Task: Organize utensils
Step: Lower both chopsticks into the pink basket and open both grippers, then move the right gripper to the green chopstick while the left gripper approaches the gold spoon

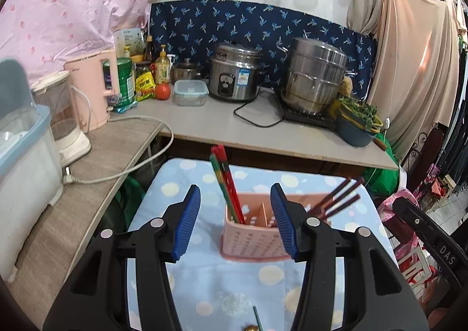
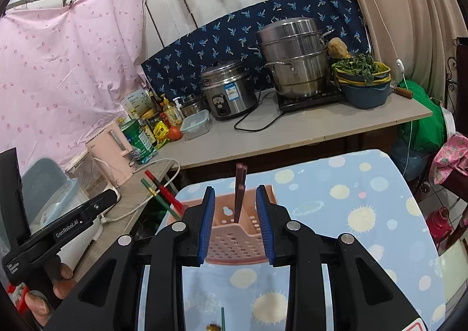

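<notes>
Left wrist view: my left claw [image 1: 235, 221] stands with its jaws apart and grips nothing, poised just in front of the pink utensil holder [image 1: 253, 239] on the tabletop [image 1: 204, 287], which is covered in a blue dotted cloth. The holder has a divider. Its left compartment carries red and green chopsticks [image 1: 226, 182]; I count at least 3 sticks, though they overlap. Its right side carries 3 dark brown chopsticks [image 1: 342, 198], leaning outward. 1 green-handled utensil [image 1: 257, 317] lies on the cloth near the bottom edge, only partly in frame, beside a small gold piece.

Right wrist view: my right claw [image 2: 234, 222] is likewise apart and empty, framing the same holder [image 2: 234, 239]. From here the dark sticks [image 2: 239, 193] overlap, and I can separate only 2. The red and green set [image 2: 162, 193] leans left. The green-handled piece [image 2: 223, 317] again shows at the bottom edge.

Judgement: sorting looks mostly complete. 2 groups are housed; at least 1 item appears left on the cloth.
</notes>
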`<state>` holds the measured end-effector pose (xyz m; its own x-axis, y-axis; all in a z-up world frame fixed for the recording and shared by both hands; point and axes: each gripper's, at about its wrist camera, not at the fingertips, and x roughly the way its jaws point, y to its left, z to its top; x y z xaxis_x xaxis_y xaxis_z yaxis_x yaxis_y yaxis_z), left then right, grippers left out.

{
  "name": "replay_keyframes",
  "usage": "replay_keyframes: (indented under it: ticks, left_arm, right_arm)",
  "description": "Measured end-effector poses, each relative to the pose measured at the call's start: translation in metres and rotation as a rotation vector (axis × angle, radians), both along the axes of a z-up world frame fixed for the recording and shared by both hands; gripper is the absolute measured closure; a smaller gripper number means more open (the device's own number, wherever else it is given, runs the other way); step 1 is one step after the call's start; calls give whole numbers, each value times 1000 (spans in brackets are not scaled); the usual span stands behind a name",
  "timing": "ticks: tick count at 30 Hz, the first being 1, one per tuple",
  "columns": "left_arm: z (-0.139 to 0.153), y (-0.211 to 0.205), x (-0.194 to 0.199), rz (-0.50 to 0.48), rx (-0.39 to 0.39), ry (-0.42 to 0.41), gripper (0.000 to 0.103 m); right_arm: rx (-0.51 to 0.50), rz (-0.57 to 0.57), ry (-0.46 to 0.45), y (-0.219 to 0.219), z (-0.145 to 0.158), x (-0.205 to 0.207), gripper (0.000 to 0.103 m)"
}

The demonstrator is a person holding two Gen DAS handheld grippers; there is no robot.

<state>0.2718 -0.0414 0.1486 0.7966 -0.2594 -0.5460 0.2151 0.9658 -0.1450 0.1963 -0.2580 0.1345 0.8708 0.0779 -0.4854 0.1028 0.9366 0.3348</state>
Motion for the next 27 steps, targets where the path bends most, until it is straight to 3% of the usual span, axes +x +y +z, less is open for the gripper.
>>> replay_keyframes:
  ticks: [14, 27]
  left_arm:
    - [-55, 15, -51, 18, 60, 101, 56]
    - [-135, 37, -95, 26, 119, 258, 55]
  right_arm:
    - [-57, 40, 84, 28, -45, -63, 74]
    - [-167, 146, 280, 82, -137, -122, 74]
